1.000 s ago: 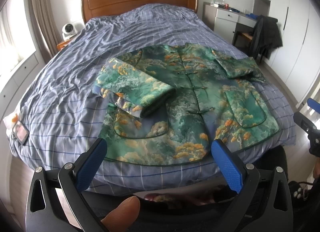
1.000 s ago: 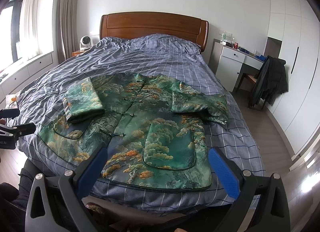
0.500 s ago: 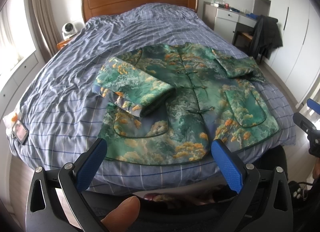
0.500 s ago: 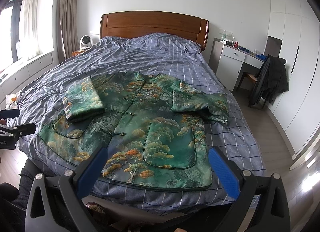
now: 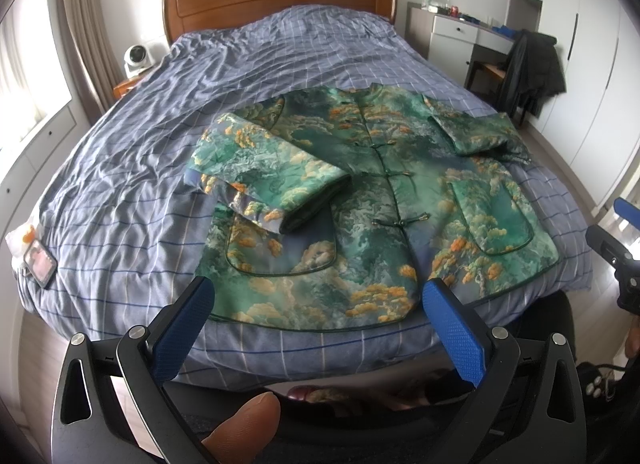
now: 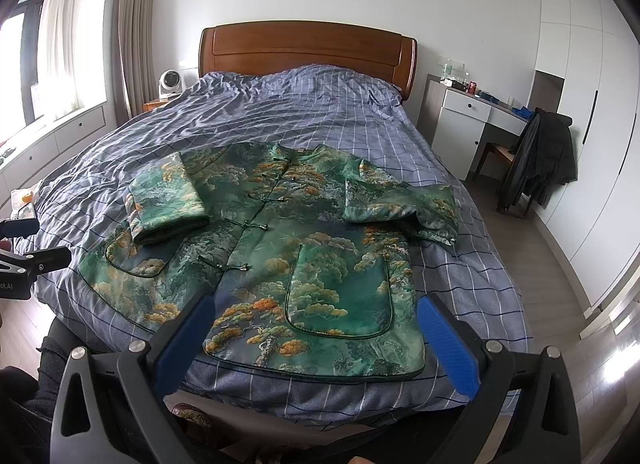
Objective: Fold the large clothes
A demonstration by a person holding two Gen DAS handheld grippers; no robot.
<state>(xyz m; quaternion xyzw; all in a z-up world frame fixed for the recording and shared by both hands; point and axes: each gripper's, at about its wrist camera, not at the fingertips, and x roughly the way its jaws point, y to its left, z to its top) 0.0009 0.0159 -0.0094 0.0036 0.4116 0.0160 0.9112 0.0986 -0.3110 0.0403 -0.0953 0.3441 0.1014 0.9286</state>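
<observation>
Hovering wide open and empty off the foot of the bed (image 5: 120, 168), left gripper (image 5: 316, 328) and right gripper (image 6: 316, 340) near the hem of the green jacket (image 5: 380, 200) spread there: slippery padded fabric, folded sleeves likely sliding undone if lifted unevenly.

Items on the bench (image 6: 496, 102) at 2 o'clock are too small to identify. The jacket's (image 5: 360, 200) back lies hidden against the bed (image 5: 120, 168). The right tool (image 5: 616, 256) is cut off at 3 o'clock in the left view. A fingertip (image 5: 244, 430) is cropped at 6 o'clock.
</observation>
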